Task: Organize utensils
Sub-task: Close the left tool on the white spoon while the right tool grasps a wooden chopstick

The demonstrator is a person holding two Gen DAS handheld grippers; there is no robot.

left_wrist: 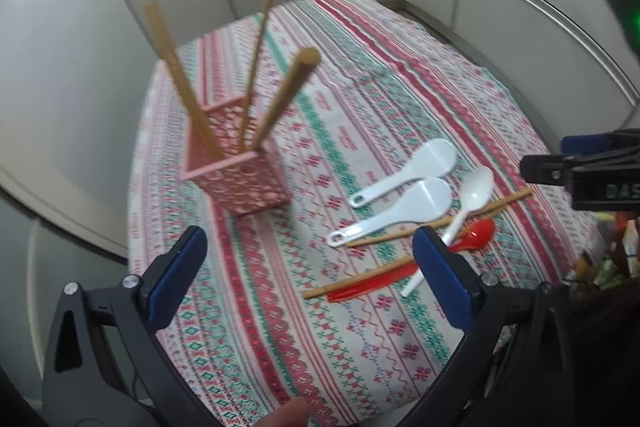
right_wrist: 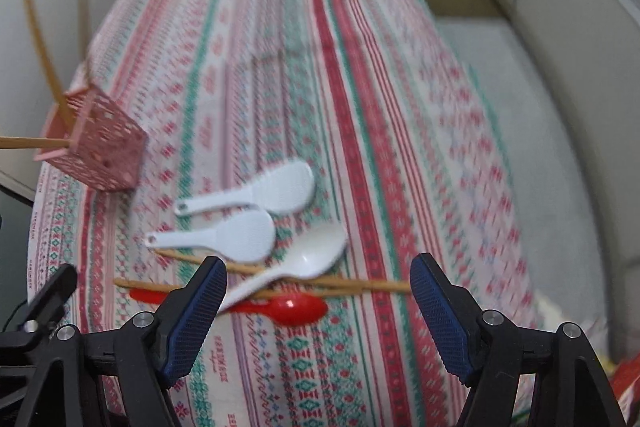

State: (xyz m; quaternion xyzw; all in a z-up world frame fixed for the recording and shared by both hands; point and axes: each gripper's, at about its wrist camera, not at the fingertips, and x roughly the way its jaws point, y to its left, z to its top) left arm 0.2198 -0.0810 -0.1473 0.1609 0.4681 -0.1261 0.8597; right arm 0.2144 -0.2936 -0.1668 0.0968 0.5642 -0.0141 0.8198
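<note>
Left wrist view: three chopsticks (left_wrist: 256,67) stand in the pink basket (left_wrist: 236,171). Beside the basket, on the cloth, I count two rice paddles (left_wrist: 404,167), two spoons (left_wrist: 472,203) and two more chopsticks. My left gripper (left_wrist: 308,267) and right gripper (right_wrist: 318,291) hover spread, empty.

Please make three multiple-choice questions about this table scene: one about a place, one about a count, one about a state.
1. Where do the upright chopsticks stand?
A. in the pink basket
B. in a glass
C. on a plate

2. How many white rice paddles lie on the tablecloth?
A. none
B. two
C. five

3. How are the right gripper's jaws?
A. shut on a spoon
B. open, empty
C. shut on a chopstick

Answers: 1 A, the chopsticks rise from the pink basket. 2 B, two rice paddles lie side by side. 3 B, the right gripper has nothing between its blue pads.
</note>
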